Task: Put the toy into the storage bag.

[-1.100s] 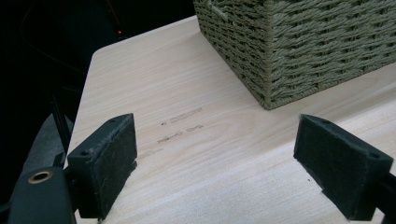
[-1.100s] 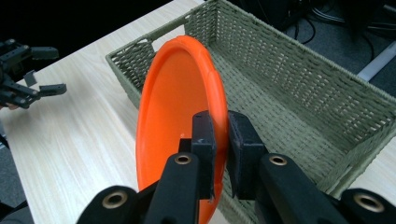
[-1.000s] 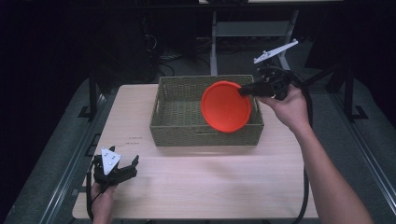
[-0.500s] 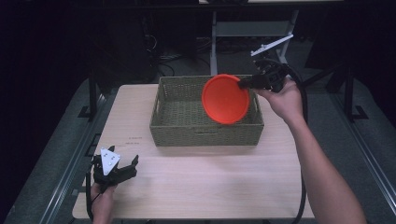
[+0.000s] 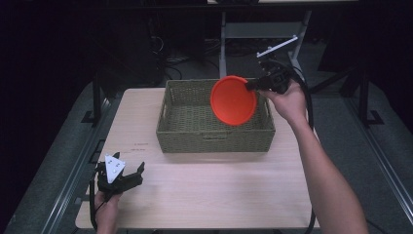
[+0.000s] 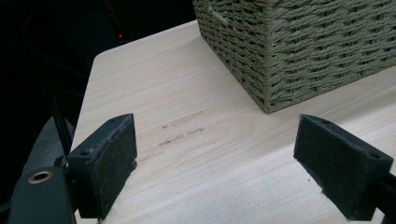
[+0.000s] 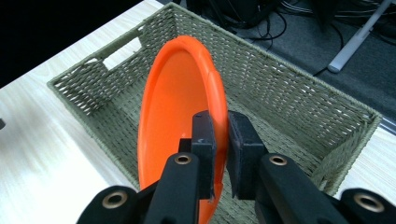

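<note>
Above the right half of the woven basket (image 5: 214, 134) hangs the orange plate (image 5: 233, 100), tipped up on edge with its hollow face turned toward you. From the right gripper view the plate (image 7: 180, 116) stands nearly upright over the basket's open inside, and its rim sits pinched between your two black pads (image 7: 203, 140), one on the hollow side and one on the back. So your right gripper (image 5: 253, 86) is clenched on the plate's right-hand rim, with your right hand (image 5: 287, 100) wrapped around its body and the cable looping down past your forearm. The plate does not touch the basket's walls, as far as the high view lets you judge.

That basket (image 7: 289, 88) is rectangular, olive green, with a handle slot cut in a short wall, and it rests on the far middle of the pale wooden table (image 5: 209, 195).

Your left gripper (image 5: 127, 176) lies low at the near left corner of the table, well apart from the basket, held in your left hand (image 5: 107, 207). Its jaws stand wide apart with nothing between them but bare tabletop (image 6: 210, 154); the near corner of the basket (image 6: 299, 51) shows ahead of them
</note>
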`<action>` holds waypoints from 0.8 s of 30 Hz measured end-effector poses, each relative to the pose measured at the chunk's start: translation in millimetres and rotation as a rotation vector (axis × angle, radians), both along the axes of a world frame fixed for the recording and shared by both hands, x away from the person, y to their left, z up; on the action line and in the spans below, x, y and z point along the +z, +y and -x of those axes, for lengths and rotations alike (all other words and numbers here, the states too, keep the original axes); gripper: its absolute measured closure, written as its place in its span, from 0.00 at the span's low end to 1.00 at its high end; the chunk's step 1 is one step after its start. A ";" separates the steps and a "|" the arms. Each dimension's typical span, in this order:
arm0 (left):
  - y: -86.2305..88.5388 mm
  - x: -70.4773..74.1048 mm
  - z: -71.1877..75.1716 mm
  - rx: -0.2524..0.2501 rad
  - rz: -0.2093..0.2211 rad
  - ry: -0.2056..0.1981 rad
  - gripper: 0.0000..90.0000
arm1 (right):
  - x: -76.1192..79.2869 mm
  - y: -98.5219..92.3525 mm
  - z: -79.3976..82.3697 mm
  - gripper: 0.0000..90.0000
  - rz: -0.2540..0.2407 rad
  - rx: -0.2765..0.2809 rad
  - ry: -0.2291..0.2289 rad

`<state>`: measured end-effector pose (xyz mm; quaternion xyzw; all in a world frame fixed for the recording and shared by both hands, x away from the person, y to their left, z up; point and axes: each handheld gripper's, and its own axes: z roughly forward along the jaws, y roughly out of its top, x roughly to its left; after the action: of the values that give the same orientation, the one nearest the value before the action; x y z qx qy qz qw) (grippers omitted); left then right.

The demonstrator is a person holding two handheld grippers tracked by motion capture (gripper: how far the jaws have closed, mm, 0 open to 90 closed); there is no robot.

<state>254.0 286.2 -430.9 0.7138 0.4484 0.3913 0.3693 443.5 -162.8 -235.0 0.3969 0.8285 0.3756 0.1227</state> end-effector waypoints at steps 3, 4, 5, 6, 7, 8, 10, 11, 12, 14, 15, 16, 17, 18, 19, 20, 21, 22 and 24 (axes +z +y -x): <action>0.2 0.0 -0.2 0.001 0.001 0.000 0.14 | -2.7 0.8 -3.4 0.91 -0.005 -0.012 0.003; 0.2 -0.1 -0.3 0.002 0.002 0.001 0.14 | -3.6 1.1 -4.4 0.91 -0.004 -0.014 0.003; 0.2 -0.2 -0.5 0.002 0.003 0.001 0.14 | -4.4 1.5 -5.4 0.91 -0.002 -0.017 0.005; 0.2 -0.3 -0.5 0.002 0.004 0.001 0.14 | -5.1 2.2 -6.3 0.91 -0.002 -0.020 0.005; 0.1 -0.3 -0.4 0.002 0.005 0.001 0.14 | -5.8 2.3 -7.4 0.91 0.002 -0.021 0.005; 0.4 -0.2 -0.2 0.002 0.001 0.002 0.14 | -6.7 2.9 -8.3 0.91 -0.002 -0.026 0.007; 0.8 0.0 0.2 0.001 0.002 0.003 0.14 | -8.6 3.5 -10.3 0.91 -0.001 -0.029 0.012; 1.2 0.2 0.3 0.000 0.001 0.003 0.14 | -9.9 4.1 -11.5 0.91 0.002 -0.031 0.014; 1.3 0.3 0.3 0.001 0.002 0.003 0.14 | -11.1 4.9 -12.5 0.91 0.006 -0.033 0.018; 1.3 0.3 0.3 0.000 0.001 0.003 0.14 | -13.2 6.2 -14.2 0.91 0.016 -0.036 0.014; 1.1 0.3 0.3 0.000 0.000 0.003 0.14 | -13.9 6.8 -14.9 0.91 0.015 -0.040 0.019; 1.2 0.3 0.4 0.000 0.000 0.003 0.14 | -14.9 7.2 -15.8 0.91 0.012 -0.039 0.021; 1.2 0.3 0.4 0.000 0.000 0.003 0.14 | -15.9 7.7 -16.6 0.91 0.011 -0.039 0.020; 1.3 0.4 0.4 0.000 0.000 0.003 0.14 | -16.7 7.9 -17.2 0.91 0.009 -0.037 0.021; 1.3 0.3 0.3 0.000 0.000 0.004 0.14 | -17.5 8.6 -17.8 0.91 0.008 -0.040 0.022; 1.4 0.3 0.2 0.000 -0.001 0.005 0.14 | -18.0 9.3 -18.3 0.91 0.011 -0.041 0.025; 1.4 0.3 0.2 0.000 0.000 0.006 0.14 | -18.9 9.9 -19.4 0.91 0.014 -0.042 0.019; 1.4 0.3 0.2 0.000 0.000 0.005 0.14 | -19.4 10.6 -19.8 0.91 0.014 -0.044 0.024; 1.3 0.3 0.3 -0.001 0.001 0.003 0.14 | -21.5 11.7 -22.0 0.91 0.018 -0.044 0.023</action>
<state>253.7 287.5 -430.6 0.7144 0.4489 0.3899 0.3689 465.5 -151.1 -256.5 0.4184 0.8241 0.3608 0.1248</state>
